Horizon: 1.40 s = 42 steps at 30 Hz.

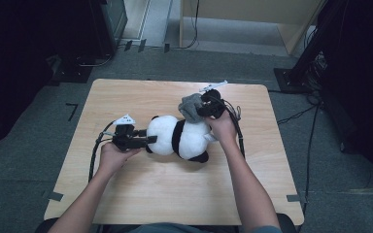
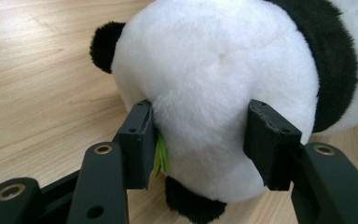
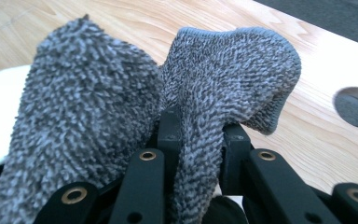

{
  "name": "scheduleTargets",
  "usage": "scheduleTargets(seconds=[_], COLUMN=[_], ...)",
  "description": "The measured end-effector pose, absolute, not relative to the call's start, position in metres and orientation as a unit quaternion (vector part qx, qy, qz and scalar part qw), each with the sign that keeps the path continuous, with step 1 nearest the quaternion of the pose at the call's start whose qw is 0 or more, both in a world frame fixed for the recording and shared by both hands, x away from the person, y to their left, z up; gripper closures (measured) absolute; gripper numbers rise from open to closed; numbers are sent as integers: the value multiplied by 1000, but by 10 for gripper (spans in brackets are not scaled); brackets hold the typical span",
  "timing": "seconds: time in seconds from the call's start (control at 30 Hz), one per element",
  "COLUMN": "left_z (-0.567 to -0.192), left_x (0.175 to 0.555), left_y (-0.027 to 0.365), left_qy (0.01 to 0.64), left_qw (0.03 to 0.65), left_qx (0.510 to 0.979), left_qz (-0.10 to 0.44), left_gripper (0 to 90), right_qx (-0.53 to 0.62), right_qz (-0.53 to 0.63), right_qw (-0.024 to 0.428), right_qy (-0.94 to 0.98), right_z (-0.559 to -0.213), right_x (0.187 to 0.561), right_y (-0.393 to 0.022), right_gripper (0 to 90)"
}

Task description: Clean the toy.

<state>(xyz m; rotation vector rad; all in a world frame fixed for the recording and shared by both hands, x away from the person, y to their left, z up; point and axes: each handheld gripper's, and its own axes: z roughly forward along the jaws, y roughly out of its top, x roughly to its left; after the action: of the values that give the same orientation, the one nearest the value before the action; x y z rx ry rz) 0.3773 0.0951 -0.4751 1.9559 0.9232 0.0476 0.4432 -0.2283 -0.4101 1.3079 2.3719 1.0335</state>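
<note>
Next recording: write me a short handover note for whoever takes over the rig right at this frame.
Left gripper: shut on the plush panda's white end, holding it on the table.
Right gripper: shut on a fold of the grey knit hat, held above the panda's far end.
Done: panda steadied, hat picked up.
Left: probably pulling the hat onto the panda; it isn't on yet.

The plush panda [image 1: 177, 137] is white with a black band round its body, black ears and paws. Beside its head, a speckled grey knitted cloth [image 1: 190, 108]. Beneath it, the worktop [image 1: 141, 194] shows pale wood grain. Both tools are black.
</note>
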Motion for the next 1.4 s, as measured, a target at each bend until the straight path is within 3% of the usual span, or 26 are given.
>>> scheduleTargets(seconds=[0.43, 0.7, 1.03, 1.4], left_z=[-476, -475, -476, -475], left_x=[377, 376, 376, 377], left_y=[96, 96, 95, 95], left_qy=[376, 377, 377, 378], left_qw=[470, 470, 475, 475], left_qx=[798, 797, 795, 794], left_qz=[22, 24, 26, 27], left_gripper=[470, 472, 472, 476], right_qx=[479, 470, 417, 364], right_qz=[327, 350, 385, 412], right_qw=[150, 179, 181, 149], right_qy=[800, 790, 803, 822], right_z=[-413, -383, -346, -337], right_x=[435, 429, 428, 432], right_y=[-274, -280, -232, -149], right_gripper=[767, 770, 772, 772])
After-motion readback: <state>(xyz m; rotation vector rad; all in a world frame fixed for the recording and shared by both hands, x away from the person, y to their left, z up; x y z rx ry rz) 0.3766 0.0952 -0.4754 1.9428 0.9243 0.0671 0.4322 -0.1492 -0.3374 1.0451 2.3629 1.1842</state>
